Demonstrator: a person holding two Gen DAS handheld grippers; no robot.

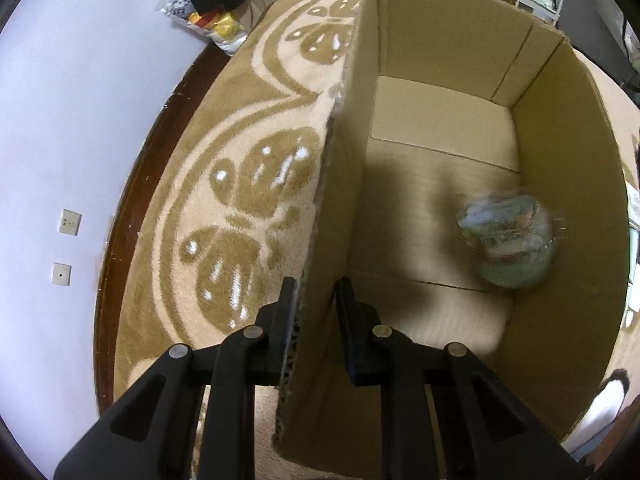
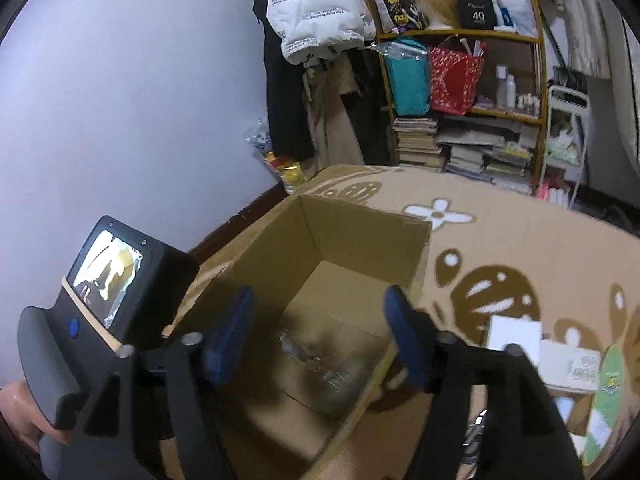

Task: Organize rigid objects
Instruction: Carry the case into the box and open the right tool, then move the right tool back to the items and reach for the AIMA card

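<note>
An open cardboard box [image 1: 448, 60] stands on a patterned rug. My left gripper [image 1: 314, 296] straddles the box's left wall [image 1: 340, 184], one finger outside and one inside, pinching it. A blurred clear jar-like object [image 1: 510, 240] lies on the box floor near the right wall. In the right wrist view my right gripper [image 2: 320, 332] is open and empty, held above the box [image 2: 360, 232], with the clear object [image 2: 336, 376] blurred below it. The left gripper's body [image 2: 100, 308] shows at the left.
The beige and brown rug [image 2: 500, 248] covers the floor. White boxes [image 2: 512, 332] and a green packet [image 2: 608, 380] lie on the rug to the right of the box. A cluttered shelf [image 2: 460, 92] and hanging clothes [image 2: 320, 20] stand behind. A white wall [image 1: 80, 120] is left.
</note>
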